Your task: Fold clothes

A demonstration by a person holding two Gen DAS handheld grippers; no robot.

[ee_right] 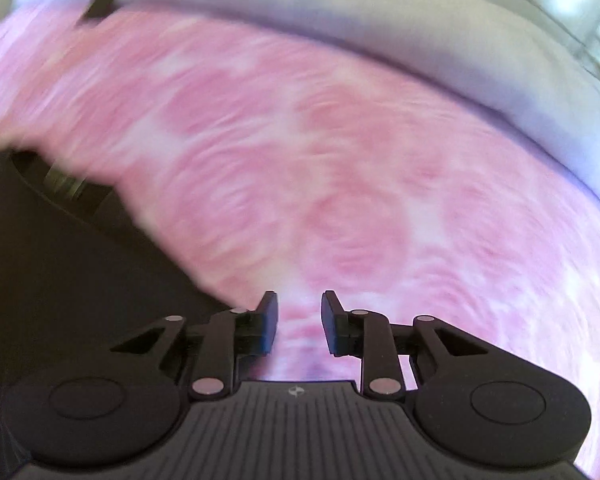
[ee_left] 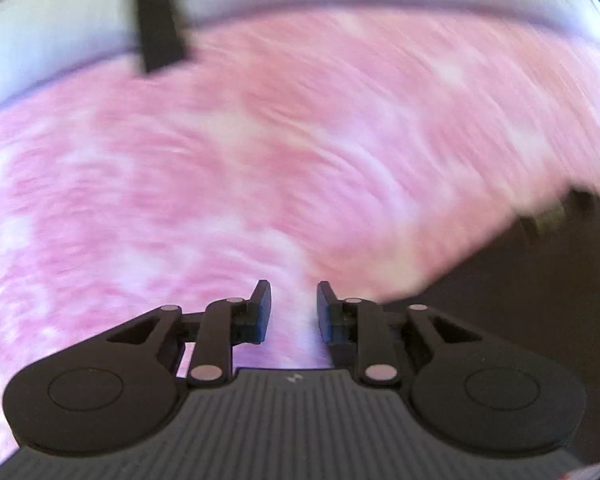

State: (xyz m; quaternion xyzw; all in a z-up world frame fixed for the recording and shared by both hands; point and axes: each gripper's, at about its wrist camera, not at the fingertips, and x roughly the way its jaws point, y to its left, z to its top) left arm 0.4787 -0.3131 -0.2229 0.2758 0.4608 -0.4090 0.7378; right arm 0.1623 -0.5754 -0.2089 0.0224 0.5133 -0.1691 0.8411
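Pink cloth (ee_left: 260,152) lies spread beneath both grippers, probably soft, light and floppy; best pinched at its edge. Left gripper (ee_left: 293,308) and right gripper (ee_right: 299,320) stand slightly parted, holding nothing.

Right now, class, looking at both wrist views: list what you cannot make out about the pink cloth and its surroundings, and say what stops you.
- Pink cloth: motion blur in both views hides its type, edges and folds.
- Dark slab, left view: blurred; unidentifiable.
- Small object, right view: half under the cloth edge, blurred.
- Cloth beneath the left gripper and right gripper: hidden by the gripper bodies.
- Top right corner, right view: washed out by glare.
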